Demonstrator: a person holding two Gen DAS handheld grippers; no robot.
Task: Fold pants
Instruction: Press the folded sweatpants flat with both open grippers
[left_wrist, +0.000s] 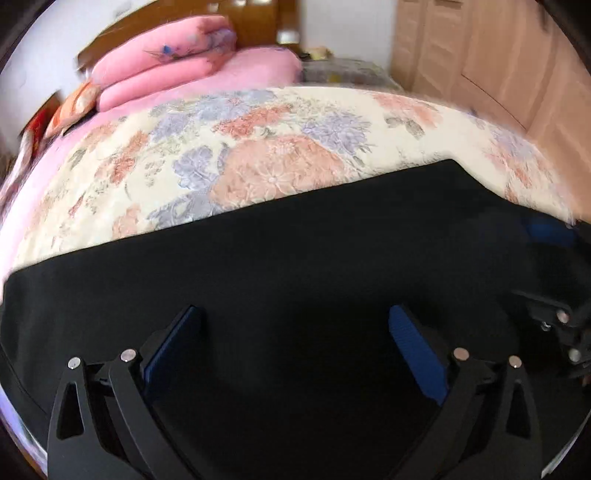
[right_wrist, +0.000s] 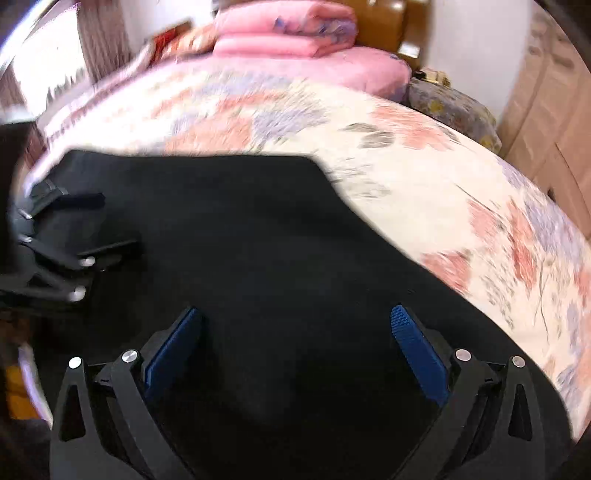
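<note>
Black pants (left_wrist: 295, 266) lie flat on the floral bed (left_wrist: 258, 155). My left gripper (left_wrist: 295, 332) and right gripper (right_wrist: 295, 332) hover over them, jaws spread wide, grasping nothing.

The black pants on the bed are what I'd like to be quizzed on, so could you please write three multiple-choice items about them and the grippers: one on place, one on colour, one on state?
1. Where do the black pants lie?
A. On the floral bedspread
B. On top of the folded pink quilt
C. On a wooden floor

2. What colour are the pads on the gripper fingers?
A. Red
B. Blue
C. White

3. How do the left gripper and the right gripper stand?
A. Both shut on cloth
B. Left shut, right open
C. Both open

Answers:
1 A, since the dark cloth is spread over the flowered cover, with the quilt stacked farther off at the head of the bed.
2 B, since both wrist views show blue ribbed pads.
3 C, since each view shows a wide gap between the fingers with nothing held.
</note>
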